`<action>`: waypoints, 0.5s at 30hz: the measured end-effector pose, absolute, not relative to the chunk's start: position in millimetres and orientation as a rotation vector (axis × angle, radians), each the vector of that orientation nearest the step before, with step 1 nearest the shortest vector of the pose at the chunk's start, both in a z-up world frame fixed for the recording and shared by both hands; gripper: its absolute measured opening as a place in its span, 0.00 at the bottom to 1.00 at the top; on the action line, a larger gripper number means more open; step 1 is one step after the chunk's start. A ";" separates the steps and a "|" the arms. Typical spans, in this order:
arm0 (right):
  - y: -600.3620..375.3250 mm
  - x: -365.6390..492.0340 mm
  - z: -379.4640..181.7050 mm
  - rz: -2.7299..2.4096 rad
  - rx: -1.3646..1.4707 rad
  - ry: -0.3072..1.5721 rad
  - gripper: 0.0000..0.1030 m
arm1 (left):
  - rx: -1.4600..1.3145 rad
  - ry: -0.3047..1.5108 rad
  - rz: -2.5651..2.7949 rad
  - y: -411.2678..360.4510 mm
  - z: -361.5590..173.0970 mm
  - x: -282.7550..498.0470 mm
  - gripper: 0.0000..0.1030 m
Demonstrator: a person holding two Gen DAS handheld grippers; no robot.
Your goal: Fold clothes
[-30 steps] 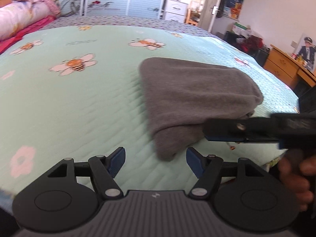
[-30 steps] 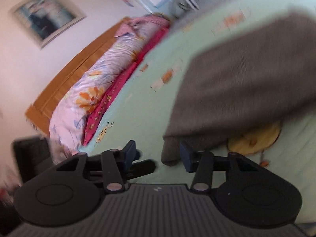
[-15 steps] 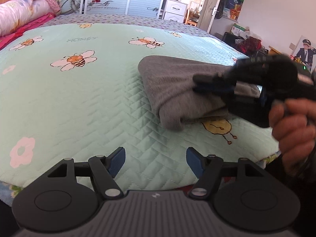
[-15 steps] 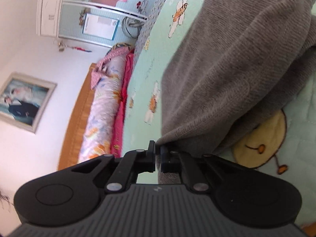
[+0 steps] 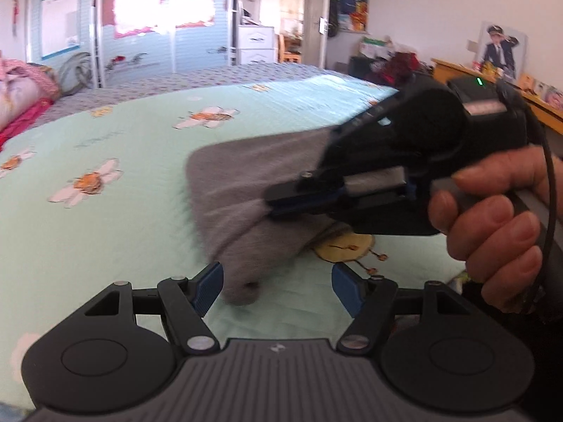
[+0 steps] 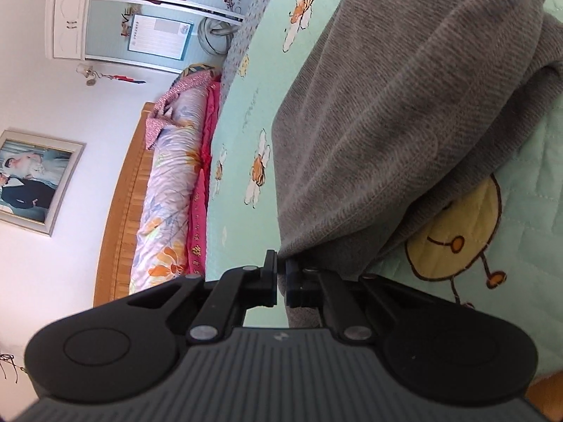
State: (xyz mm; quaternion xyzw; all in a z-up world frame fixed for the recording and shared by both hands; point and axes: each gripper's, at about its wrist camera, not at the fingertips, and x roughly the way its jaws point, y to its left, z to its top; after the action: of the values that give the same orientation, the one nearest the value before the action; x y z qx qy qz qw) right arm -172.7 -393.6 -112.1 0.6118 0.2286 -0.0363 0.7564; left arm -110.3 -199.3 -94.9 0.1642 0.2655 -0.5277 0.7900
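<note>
- A mint-green quilted bedspread [image 5: 105, 218] printed with bees and flowers is spread over the bed.
- A folded grey knitted garment [image 5: 239, 190] is laid on it, towards the near right corner, partly covering a yellow cartoon print [image 6: 468, 225].
- The right gripper [image 6: 280, 274] is held by a hand [image 5: 492, 218]; a near edge of the garment is pinched between its closed jaws and raised.
- The left gripper [image 5: 278, 286] is kept spread, its blue pads [image 5: 209, 285] either side of the garment's near corner, nothing gripped.
</note>
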 end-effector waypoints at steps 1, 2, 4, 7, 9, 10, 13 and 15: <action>-393.5 -173.2 -112.9 -0.079 1.335 0.507 0.05 | 0.381 0.587 -1.146 -205.2 -101.0 -111.6 0.69; -393.6 -173.9 -113.8 -0.075 1.339 0.515 0.09 | 0.403 0.602 -1.148 -209.5 -107.7 -112.2 0.69; -394.8 -174.3 -114.2 -0.065 1.342 0.534 0.11 | 0.423 0.631 -1.150 -214.1 -118.1 -112.3 0.69; -398.0 -180.6 -111.2 -0.050 1.334 0.518 0.17 | 0.412 0.681 -1.167 -214.0 -124.5 -110.2 0.69; -401.1 -182.4 -110.5 -0.031 1.358 0.508 0.20 | 0.411 0.684 -1.165 -211.3 -124.6 -109.9 0.68; -402.6 -183.2 -109.9 -0.020 1.370 0.505 0.21 | 0.402 0.676 -1.156 -208.4 -120.0 -109.7 0.64; -405.1 -191.2 -101.8 -0.004 1.353 0.493 0.23 | 0.320 0.584 -1.145 -192.2 -94.1 -115.5 0.64; -406.2 -197.6 -95.2 0.004 1.332 0.484 0.23 | 0.305 0.547 -1.135 -187.9 -84.6 -111.4 0.66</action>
State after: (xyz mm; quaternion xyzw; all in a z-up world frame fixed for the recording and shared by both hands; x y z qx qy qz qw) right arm -197.6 -406.2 -95.2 0.6115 0.2223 0.0017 0.7594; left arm -111.4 -187.9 -84.6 0.1422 0.2548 -0.5285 0.7972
